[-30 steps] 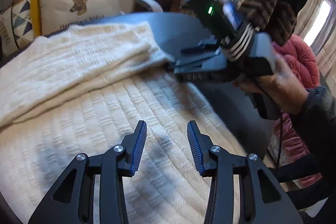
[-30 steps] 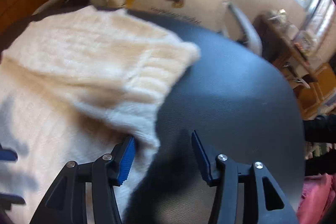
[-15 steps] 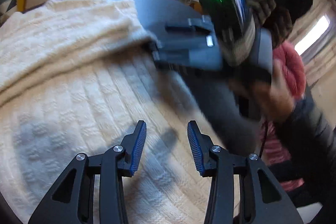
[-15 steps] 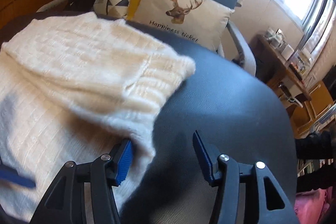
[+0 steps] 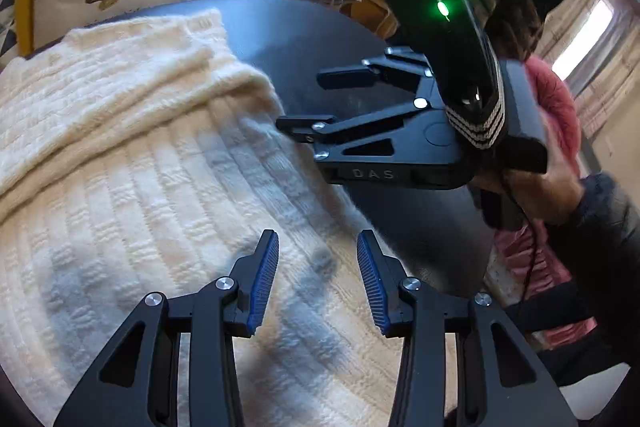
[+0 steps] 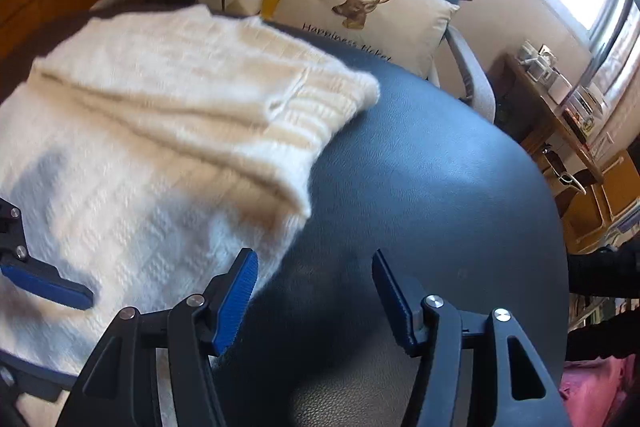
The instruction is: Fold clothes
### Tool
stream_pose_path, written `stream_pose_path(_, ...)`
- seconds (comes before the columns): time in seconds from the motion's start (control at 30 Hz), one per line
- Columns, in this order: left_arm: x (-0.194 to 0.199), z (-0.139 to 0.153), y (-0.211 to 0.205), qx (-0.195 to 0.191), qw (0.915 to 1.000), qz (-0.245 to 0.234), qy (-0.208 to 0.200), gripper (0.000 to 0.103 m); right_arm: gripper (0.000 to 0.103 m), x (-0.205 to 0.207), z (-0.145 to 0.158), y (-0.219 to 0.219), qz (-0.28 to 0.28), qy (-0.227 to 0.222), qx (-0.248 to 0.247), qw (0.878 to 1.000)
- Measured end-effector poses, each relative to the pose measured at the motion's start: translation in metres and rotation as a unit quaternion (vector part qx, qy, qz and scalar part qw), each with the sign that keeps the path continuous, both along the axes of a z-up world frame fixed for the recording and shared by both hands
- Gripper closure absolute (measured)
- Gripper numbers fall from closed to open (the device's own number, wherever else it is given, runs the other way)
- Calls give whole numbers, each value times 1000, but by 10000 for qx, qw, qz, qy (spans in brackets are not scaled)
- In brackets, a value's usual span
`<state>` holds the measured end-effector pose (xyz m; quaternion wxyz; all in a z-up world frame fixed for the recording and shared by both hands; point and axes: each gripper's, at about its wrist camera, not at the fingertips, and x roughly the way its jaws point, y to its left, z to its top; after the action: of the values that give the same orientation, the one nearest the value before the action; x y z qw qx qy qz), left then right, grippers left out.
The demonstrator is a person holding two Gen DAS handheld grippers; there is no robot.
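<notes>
Right hand-held gripper [image 6: 314,293] opening, now off sweater [image 6: 160,115] edge, left hand-held gripper [image 5: 318,281] half-open, empty

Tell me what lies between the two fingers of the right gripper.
Only the bare dark table lies between the opening fingers of the right gripper. The cream sweater edge ends beside the left-hand finger, as the right wrist view shows.
</notes>
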<state>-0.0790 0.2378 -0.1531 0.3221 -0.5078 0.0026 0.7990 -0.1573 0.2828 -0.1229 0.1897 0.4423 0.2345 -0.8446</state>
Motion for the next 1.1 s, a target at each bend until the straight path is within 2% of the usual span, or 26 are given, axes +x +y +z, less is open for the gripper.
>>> stream_pose_path(0.07, 7, -1, 5, -203, 9995, -107, 218, 59, 41, -4, -4, 1, -89, 130, 111, 9998)
stream_pose_path(0.13, 11, 1, 1, -215, 9994, -108, 265, 59, 41, -11, -2, 7, -239, 68, 39, 9997)
stream_pose_path(0.23, 12, 7, -16, 139, 9999, 79, 16, 59, 41, -11, 8, 19, -415, 4, -17, 9991)
stream_pose_path(0.3, 16, 11, -25, 328, 9993, 146, -63, 59, 41, 0, 18, 21, -300, -31, -202, 9993)
stream_pose_path(0.4, 27, 10, -27, 331, 9994, 87, -24, 59, 41, 17, 22, 9, 17, -57, -208, 9998)
stream_pose_path(0.47, 35, 5, -26, 218, 9997, 51, 13, 59, 41, 21, 12, -5, 238, -95, 35, 9997)
stream_pose_path(0.53, 40, 5, -28, 204, 9998, 65, 1, 59, 39, 19, -6, -15, 171, -39, 686, 9975)
stream_pose_path(0.6, 42, 8, -37, 298, 9993, 174, -109, 59, 37, 13, -6, -11, -31, -72, 542, 9985)
stream_pose_path(0.7, 50, 17, -64, 616, 9966, 472, -288, 59, 37, 18, 8, -12, -256, -97, 399, 9988)
stream_pose_path(0.8, 81, 29, -109, 699, 9930, 941, -155, 59, 37, 50, 29, -29, -31, 60, 104, 9999)
stream_pose_path(0.9, 103, 31, -149, 611, 9874, 1454, -73, 59, 37, 96, 33, -52, 414, -189, -303, 9985)
stream_pose_path(1.03, 144, 18, -209, 501, 9755, 2129, -255, 59, 37, 143, 14, -79, 727, -503, -219, 9958)
stream_pose_path(1.1, 158, 13, -227, 574, 9711, 2299, -282, 59, 37, 146, -1, -79, 494, -665, -102, 9965)
